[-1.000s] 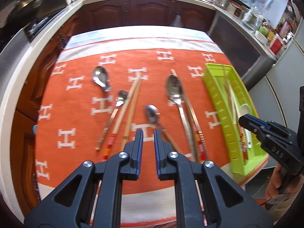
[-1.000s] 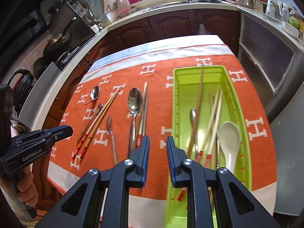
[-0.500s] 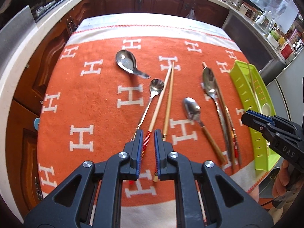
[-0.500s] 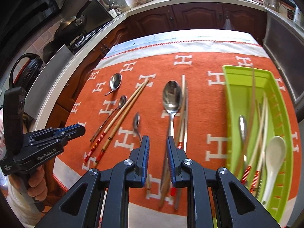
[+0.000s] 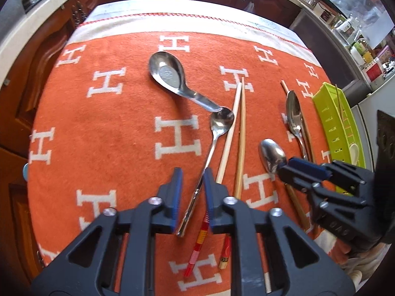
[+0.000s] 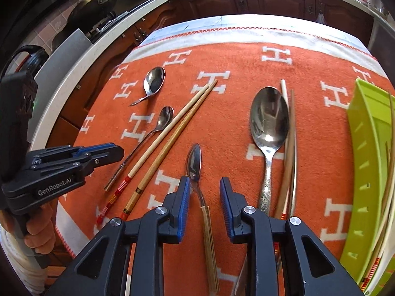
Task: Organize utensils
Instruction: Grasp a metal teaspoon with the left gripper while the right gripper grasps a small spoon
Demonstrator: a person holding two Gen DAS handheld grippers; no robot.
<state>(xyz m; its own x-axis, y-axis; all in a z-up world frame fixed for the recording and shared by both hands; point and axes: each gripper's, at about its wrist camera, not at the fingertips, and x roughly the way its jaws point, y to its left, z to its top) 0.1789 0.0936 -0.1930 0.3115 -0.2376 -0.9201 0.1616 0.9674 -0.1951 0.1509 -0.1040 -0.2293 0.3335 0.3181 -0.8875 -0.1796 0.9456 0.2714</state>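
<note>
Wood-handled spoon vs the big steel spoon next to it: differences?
The wood-handled spoon has a small, narrow bowl; the large steel spoon has a far bigger, rounder bowl. One handle is wooden, the other textured metal. One lies alone, the other against chopsticks. Both lie on the orange cloth, bowls away.

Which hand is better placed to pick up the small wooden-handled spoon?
Right. The right gripper has its open fingers either side of the wooden-handled spoon; the left gripper is over the slim metal spoon.
</note>
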